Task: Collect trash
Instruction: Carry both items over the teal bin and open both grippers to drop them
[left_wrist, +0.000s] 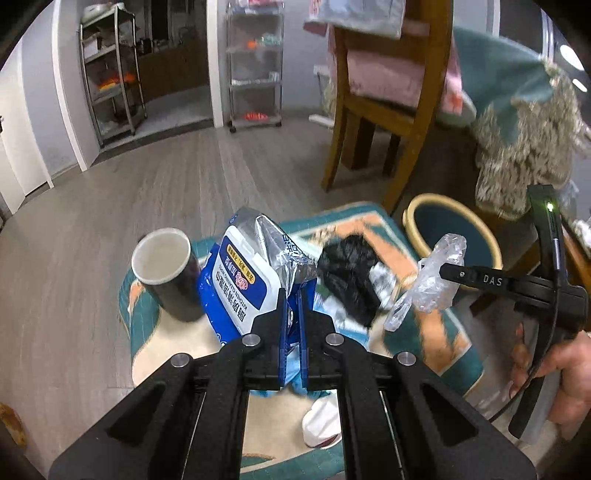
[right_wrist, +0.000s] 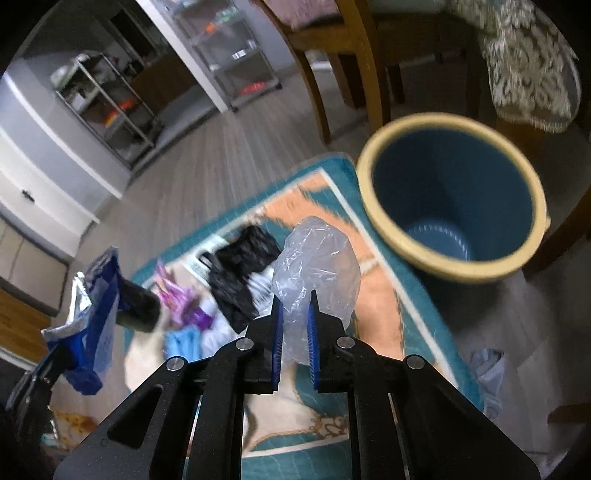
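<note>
On a patterned rug (right_wrist: 373, 295) over grey plank floor, my left gripper (left_wrist: 293, 306) is clamped on a blue wipes packet (left_wrist: 243, 280). My right gripper (right_wrist: 294, 310) grips clear crumpled plastic (right_wrist: 317, 269) near the blue bin (right_wrist: 373, 155).

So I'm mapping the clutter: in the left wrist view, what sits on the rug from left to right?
Dark paper cup → blue wipes packet, held in the left gripper → black plastic bag → clear plastic wrap, held by the right gripper → blue bin.
</note>
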